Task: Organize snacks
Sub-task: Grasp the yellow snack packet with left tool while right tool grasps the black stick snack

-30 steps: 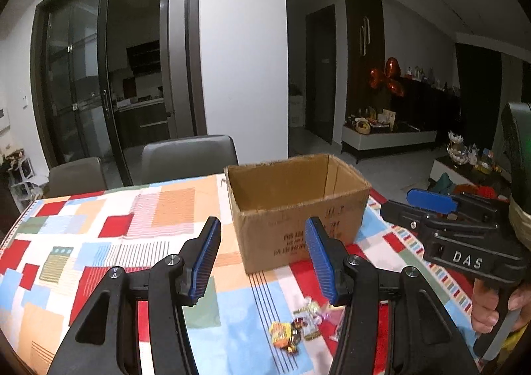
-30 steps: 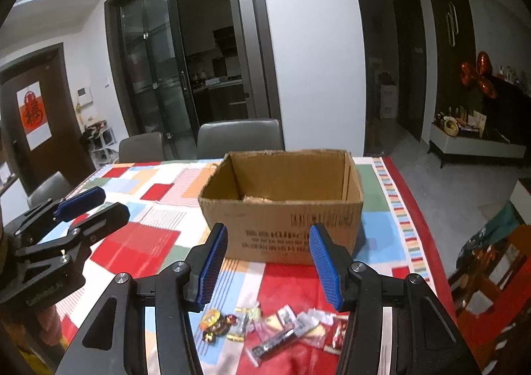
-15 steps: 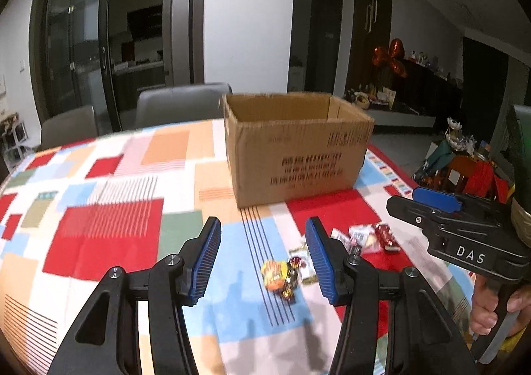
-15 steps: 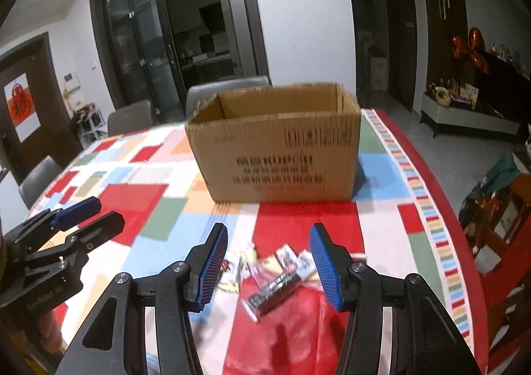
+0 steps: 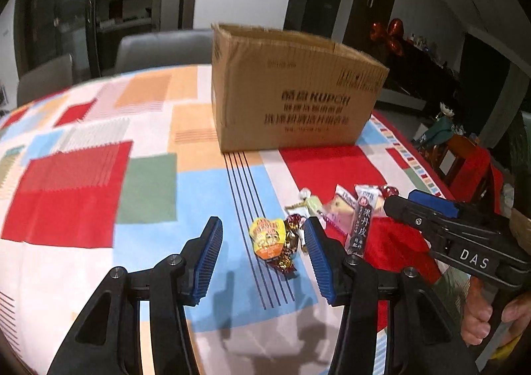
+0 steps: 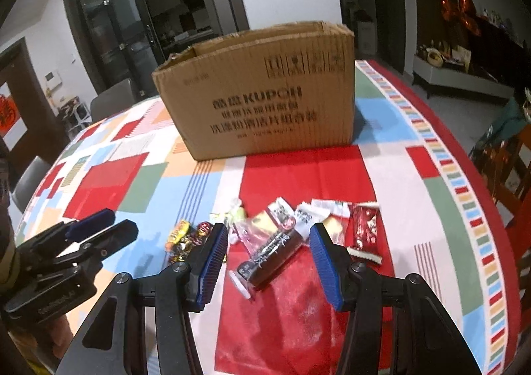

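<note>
- Both your claws, left claw (image 5: 264, 250) and right claw (image 6: 268, 250), gape wide, holding nothing.
- Snacks (image 6: 275, 229) lie on the table (image 6: 332, 172), near the cardboard box (image 6: 262, 93); all need boxing.

Your table (image 5: 83, 176) is brightly lit from overhead (shadows fall sharp near its front edge); box lettering blurs, fisheye corners blacken.

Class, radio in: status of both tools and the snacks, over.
Left tool open over yellow candy. Right tool open over dark snack bar. Snacks loose on table; cardboard box behind. Nothing blocking.
</note>
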